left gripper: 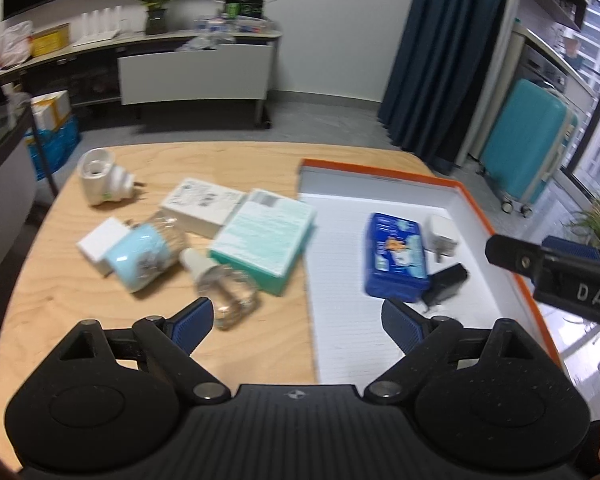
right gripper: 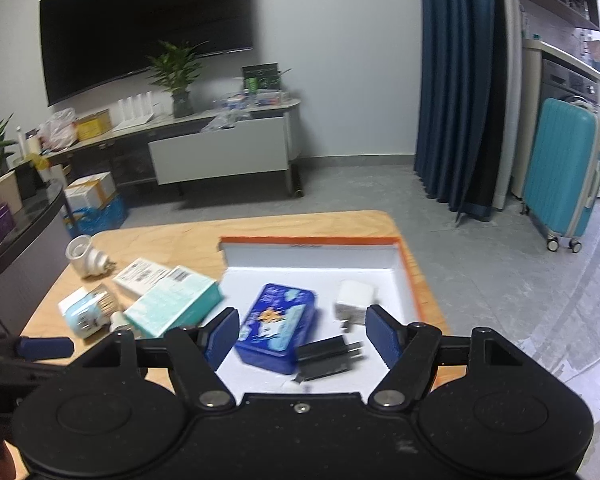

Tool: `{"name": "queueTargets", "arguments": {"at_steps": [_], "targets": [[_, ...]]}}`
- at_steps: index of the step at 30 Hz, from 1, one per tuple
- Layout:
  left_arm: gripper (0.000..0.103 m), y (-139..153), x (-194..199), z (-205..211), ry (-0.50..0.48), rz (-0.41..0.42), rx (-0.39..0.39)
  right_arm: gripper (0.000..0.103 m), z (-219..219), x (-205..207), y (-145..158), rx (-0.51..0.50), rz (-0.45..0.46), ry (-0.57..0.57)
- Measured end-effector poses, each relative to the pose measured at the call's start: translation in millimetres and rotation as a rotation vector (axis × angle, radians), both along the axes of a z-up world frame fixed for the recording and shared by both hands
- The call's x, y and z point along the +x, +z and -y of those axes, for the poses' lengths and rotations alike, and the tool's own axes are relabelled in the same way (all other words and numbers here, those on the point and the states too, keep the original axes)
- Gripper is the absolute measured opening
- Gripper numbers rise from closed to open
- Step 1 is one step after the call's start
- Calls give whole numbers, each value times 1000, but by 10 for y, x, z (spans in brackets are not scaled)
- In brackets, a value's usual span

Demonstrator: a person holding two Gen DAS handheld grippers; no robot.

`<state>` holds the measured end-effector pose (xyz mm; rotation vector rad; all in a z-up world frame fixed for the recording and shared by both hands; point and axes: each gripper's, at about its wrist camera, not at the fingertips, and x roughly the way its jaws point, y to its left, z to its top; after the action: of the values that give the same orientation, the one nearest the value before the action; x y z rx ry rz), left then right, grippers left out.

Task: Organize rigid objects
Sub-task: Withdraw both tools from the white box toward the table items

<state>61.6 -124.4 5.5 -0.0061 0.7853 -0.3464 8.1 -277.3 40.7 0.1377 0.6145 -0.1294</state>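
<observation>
Left wrist view: left gripper (left gripper: pixel 298 322) low in the frame, jaws spread wide with nothing between the blue pads; wooden table (left gripper: pixel 172 160) across the middle; orange-rimmed white tray (left gripper: pixel 380 168) at right centre, holding a blue tin (left gripper: pixel 396 256), a white charger (left gripper: pixel 442 236) just right of the tin, and a black charger (left gripper: pixel 446 282) below, touching the tin's lower right corner; loose on the wood at left centre, a teal box (left gripper: pixel 264 240) overlapping a white box (left gripper: pixel 202 200), a pale blue jar (left gripper: pixel 144 254) lying on its side, a clear bottle (left gripper: pixel 224 288) near the left pad, a white adapter (left gripper: pixel 100 176) at upper left; right gripper (left gripper: pixel 552 272) entering from the right edge.

Right wrist view: right gripper (right gripper: pixel 300 336) low in the frame, jaws apart and empty, hanging above the tray's (right gripper: pixel 316 244) near end; blue tin (right gripper: pixel 276 328) and black charger (right gripper: pixel 326 356) seen between the pads but untouched; white charger (right gripper: pixel 354 300) beyond; teal box (right gripper: pixel 172 304), white box (right gripper: pixel 140 276), pale blue jar (right gripper: pixel 86 314) and white adapter (right gripper: pixel 86 258) at left centre on the table (right gripper: pixel 160 236); a pad of the left gripper (right gripper: pixel 44 347) at the left edge.
</observation>
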Motion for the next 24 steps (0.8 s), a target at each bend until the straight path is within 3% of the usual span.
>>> {"name": "queueTargets", "arguments": {"at_steps": [13,24], "targets": [[95,-59,55,-493,100,6,-12,83,-471,126,-75,6,-29,101],[96,-209,203,-858,190,-26,-12,83,-602,176,-177,14,-59,140]]}}
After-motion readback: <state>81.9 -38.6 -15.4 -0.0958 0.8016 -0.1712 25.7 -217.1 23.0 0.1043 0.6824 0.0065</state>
